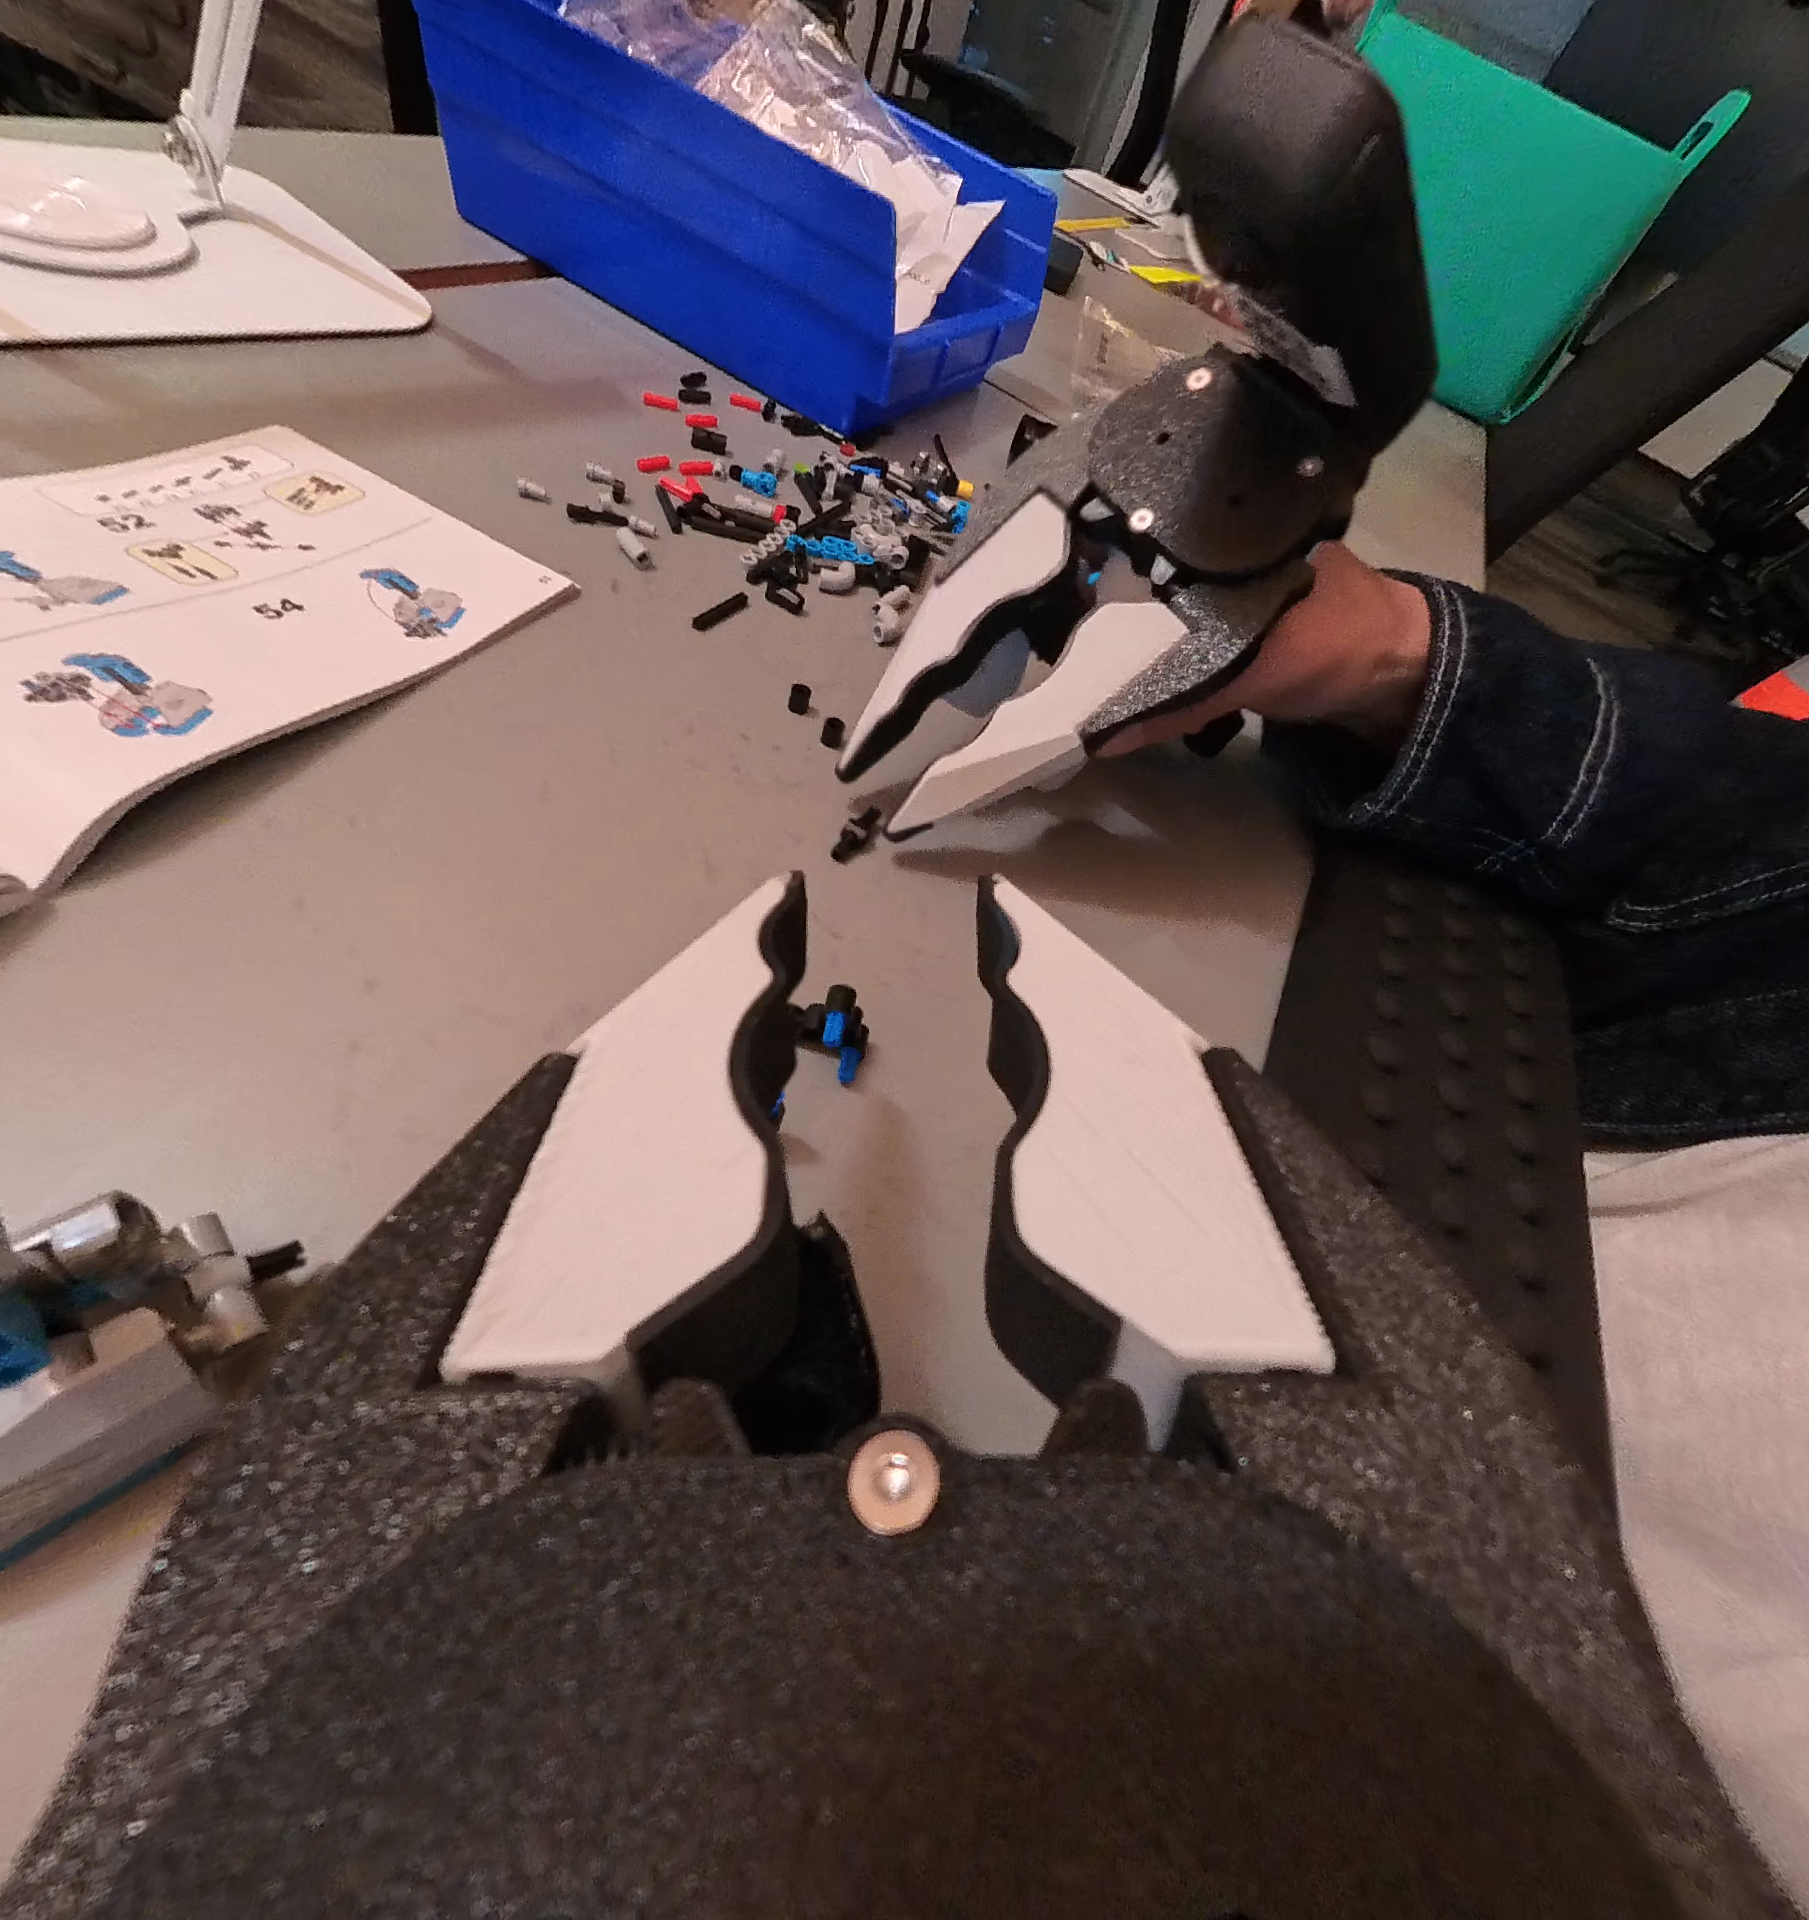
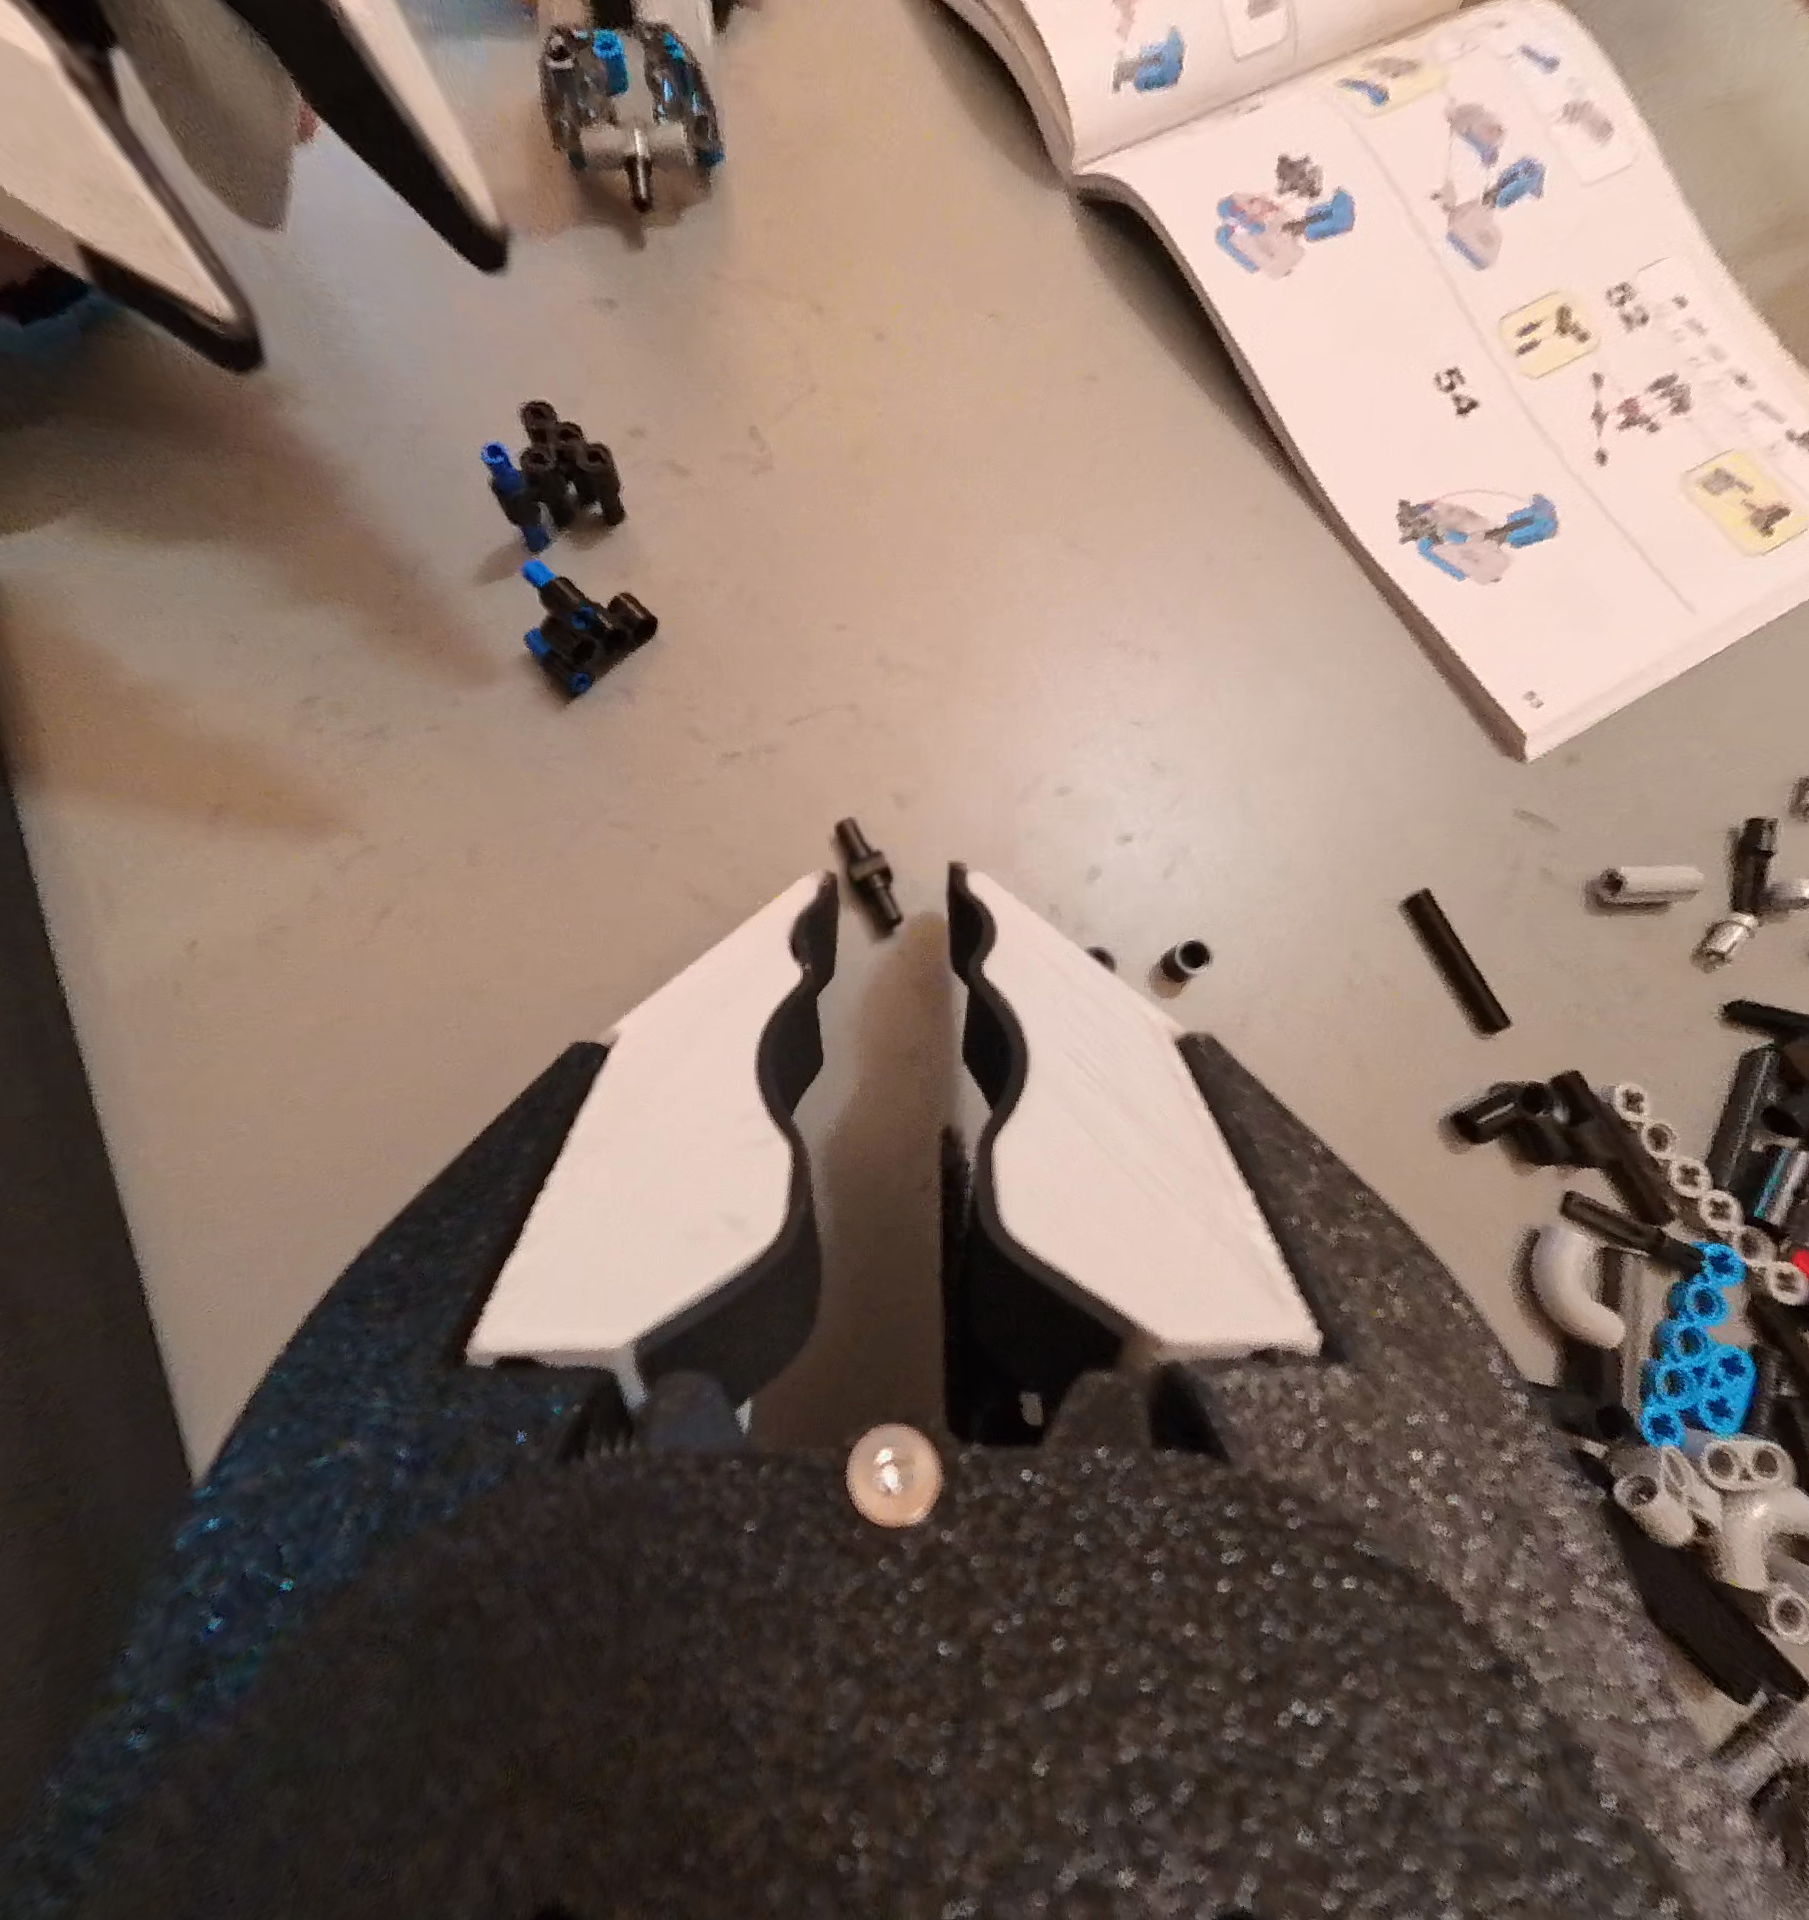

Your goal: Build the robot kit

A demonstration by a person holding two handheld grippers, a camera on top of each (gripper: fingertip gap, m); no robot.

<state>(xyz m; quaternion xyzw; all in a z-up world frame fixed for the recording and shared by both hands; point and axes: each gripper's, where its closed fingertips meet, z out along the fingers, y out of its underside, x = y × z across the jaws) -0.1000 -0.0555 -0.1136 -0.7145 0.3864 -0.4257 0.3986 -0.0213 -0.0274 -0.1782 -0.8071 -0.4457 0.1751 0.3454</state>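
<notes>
My right claw [image 2: 892, 875] sits low over the grey table [image 2: 879, 520], its white fingers parted by a narrow gap and gripping nothing. A small black pin [image 2: 867, 873] lies on the table right at the tips, partly in the gap; I cannot tell whether either finger touches it. From my left camera the same pin [image 1: 855, 833] shows just below the right claw [image 1: 869, 800], with my hand [image 1: 1326, 655] and denim sleeve [image 1: 1606, 748] behind it.

My left claw [image 1: 892, 883] is open wider and also empty. Between its fingers, close to the left one, a small black-and-blue assembly [image 1: 833, 1023] rests on the table. The right camera shows two such clusters side by side: one [image 2: 559, 473] nearer the left claw [image 2: 370, 301], the other [image 2: 583, 636] just beside it.

Farther out, an open instruction booklet [image 1: 204, 613] lies flat on the table. Beyond the right claw spreads a loose pile of small parts [image 1: 806, 509], black, grey, red and blue; in the right view it lies off to that claw's right [image 2: 1710, 1247]. A blue bin [image 1: 734, 218] holding clear bags stands behind the pile. A partly built grey-and-blue model [image 1: 79, 1340] sits at my left claw's left side; the right camera sees it [image 2: 630, 104] near the top edge. A white lamp base [image 1: 152, 249] stands at the far left.
</notes>
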